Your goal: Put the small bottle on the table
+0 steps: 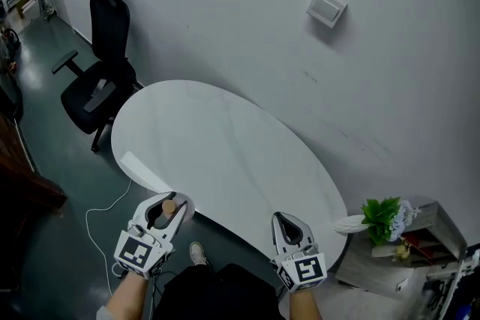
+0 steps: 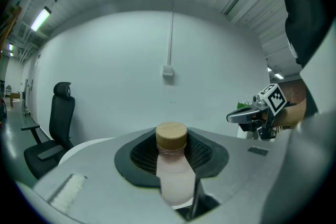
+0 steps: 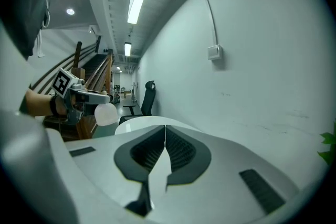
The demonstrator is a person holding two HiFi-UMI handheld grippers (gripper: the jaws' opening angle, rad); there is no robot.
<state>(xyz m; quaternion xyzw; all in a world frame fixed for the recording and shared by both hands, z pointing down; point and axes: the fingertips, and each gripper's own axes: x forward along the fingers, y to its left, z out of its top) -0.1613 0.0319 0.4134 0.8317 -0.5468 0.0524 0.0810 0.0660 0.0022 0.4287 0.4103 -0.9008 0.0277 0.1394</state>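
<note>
My left gripper [image 1: 166,212] is shut on a small pale pink bottle with a wooden cap [image 1: 169,205], held just off the near left edge of the white oval table [image 1: 225,154]. In the left gripper view the bottle [image 2: 176,178] stands upright between the pads, cap toward the wall. My right gripper [image 1: 289,227] hovers at the table's near right edge, shut with nothing in it. Its pads meet in the right gripper view [image 3: 164,147]. That view also shows the left gripper [image 3: 86,97] with the bottle [image 3: 106,114] hanging below it.
A black office chair [image 1: 101,79] stands beyond the table's left end. The white wall carries a switch box [image 1: 326,8]. A potted plant [image 1: 382,216] sits on a low stand [image 1: 427,232] at the right. A white cable [image 1: 105,210] lies on the floor.
</note>
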